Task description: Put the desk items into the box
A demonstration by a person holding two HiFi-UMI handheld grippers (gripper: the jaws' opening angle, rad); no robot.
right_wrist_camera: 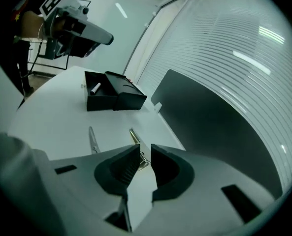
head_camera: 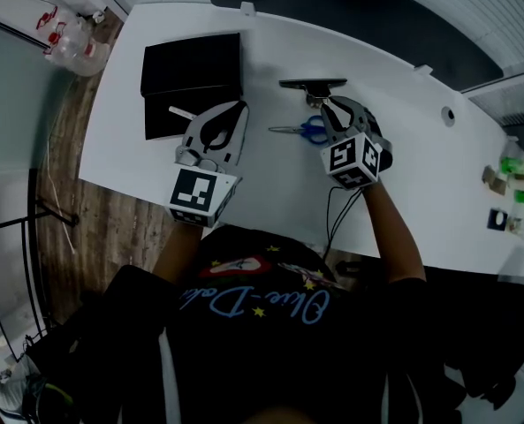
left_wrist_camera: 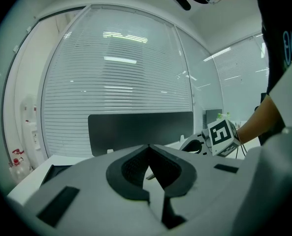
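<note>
Nearest the body: left gripper (left_wrist_camera: 148, 145), grey jaws tip to tip, clenched on nothing, hovering over the white desk (head_camera: 279, 193) just short of the box. Right gripper (right_wrist_camera: 145, 149): jaws part-way apart, straddling one end of a thin dark bar-shaped item (head_camera: 313, 84). A sliver of desk shows beside the item, so I read it as not yet clamped (judgement only). Just left of that gripper, blue-handled metal scissors (head_camera: 307, 131) lie loose on the desk. Further off, the open black rectangular box (head_camera: 191, 64) holds one white pen-like stick (head_camera: 181, 113) in its nearer half. Progress: one item in, at least two out, so early going. Off at the desk's right edge, small green-topped objects (head_camera: 520, 168) sit well apart from the rest; they are too small to name, and whether they count is unclear. What the bar is cannot be made out in the dim head view, and the marker cube (head_camera: 354, 157) covers the right hand.
</note>
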